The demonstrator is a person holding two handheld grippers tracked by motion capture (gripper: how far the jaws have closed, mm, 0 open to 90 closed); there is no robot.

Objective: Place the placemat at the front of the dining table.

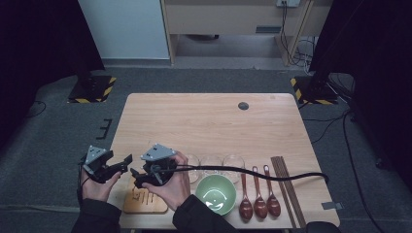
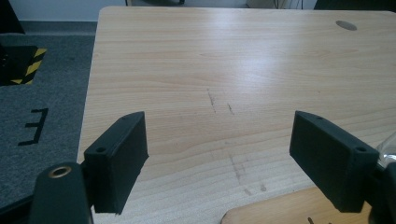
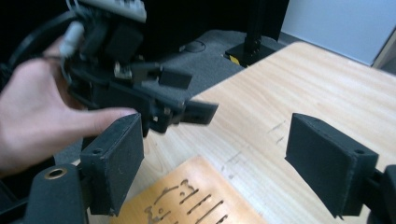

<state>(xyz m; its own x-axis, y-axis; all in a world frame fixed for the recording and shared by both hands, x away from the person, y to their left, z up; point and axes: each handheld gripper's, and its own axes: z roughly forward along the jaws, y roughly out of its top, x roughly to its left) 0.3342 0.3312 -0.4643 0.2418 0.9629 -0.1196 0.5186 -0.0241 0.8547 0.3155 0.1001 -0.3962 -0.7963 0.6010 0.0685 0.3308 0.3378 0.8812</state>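
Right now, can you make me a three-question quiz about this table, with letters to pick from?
1. Where is the wooden board?
A. at the near left corner of the table
B. at the far right corner
C. on the floor

2. How many brown spoons lie beside the green bowl?
A. one
B. three
C. five

3. How do the jaws of the right gripper stand?
A. shut on a spoon
B. shut on the bowl
C. open, with nothing between them

Answers:
1. A: the high view shows the board at the near left corner, under the right gripper.
2. B: three spoons lie in a row to the right of the bowl.
3. C: in the right gripper view the jaws stand wide apart above the board, with nothing held.
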